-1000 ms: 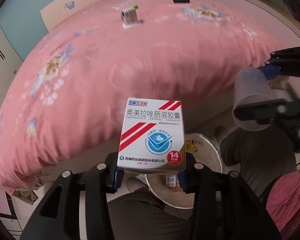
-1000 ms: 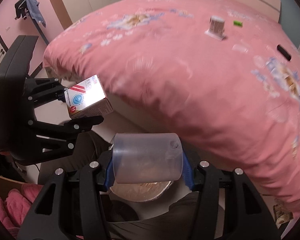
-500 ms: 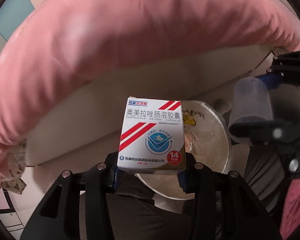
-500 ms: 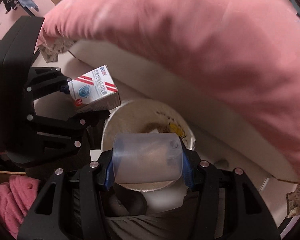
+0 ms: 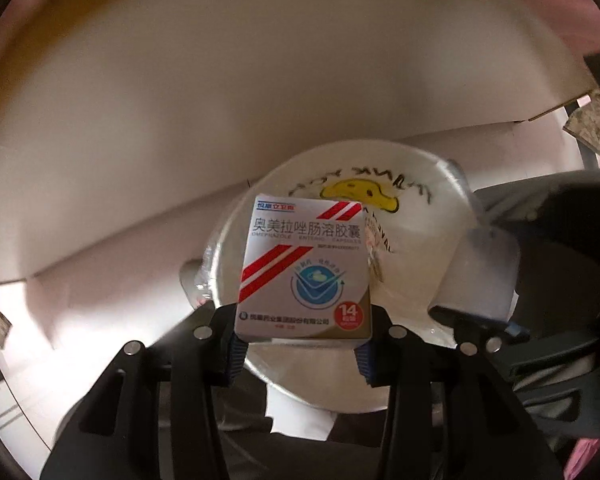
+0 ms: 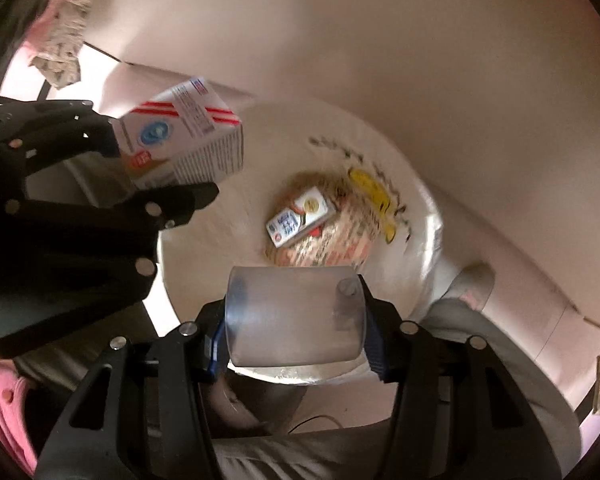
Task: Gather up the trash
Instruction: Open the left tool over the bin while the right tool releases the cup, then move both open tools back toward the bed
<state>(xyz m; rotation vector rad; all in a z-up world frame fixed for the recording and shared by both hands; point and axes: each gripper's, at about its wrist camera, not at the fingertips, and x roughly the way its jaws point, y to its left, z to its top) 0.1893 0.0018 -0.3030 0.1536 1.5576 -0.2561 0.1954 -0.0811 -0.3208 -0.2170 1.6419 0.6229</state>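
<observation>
My left gripper [image 5: 300, 344] is shut on a white medicine box [image 5: 306, 268] with red stripes and a blue emblem, held over the white trash bin [image 5: 416, 216]. The box also shows in the right wrist view [image 6: 180, 136], at the bin's left rim. My right gripper [image 6: 296, 344] is shut on a clear plastic cup [image 6: 296, 316], held over the near rim of the bin [image 6: 424, 208]. The cup also shows in the left wrist view [image 5: 480, 272]. Inside the bin lie a small carton [image 6: 300, 216] and printed wrappers.
The pale side of the bed base [image 5: 220, 80] rises just behind the bin. The pink quilt's edge [image 6: 56, 40] hangs at the upper left. My legs in grey trousers [image 6: 320, 452] are below the grippers. A pink slipper [image 6: 4, 400] is at lower left.
Both grippers have tilted down from the pink bed toward the floor. The bin now fills the middle of both views, with the box and cup over it.
</observation>
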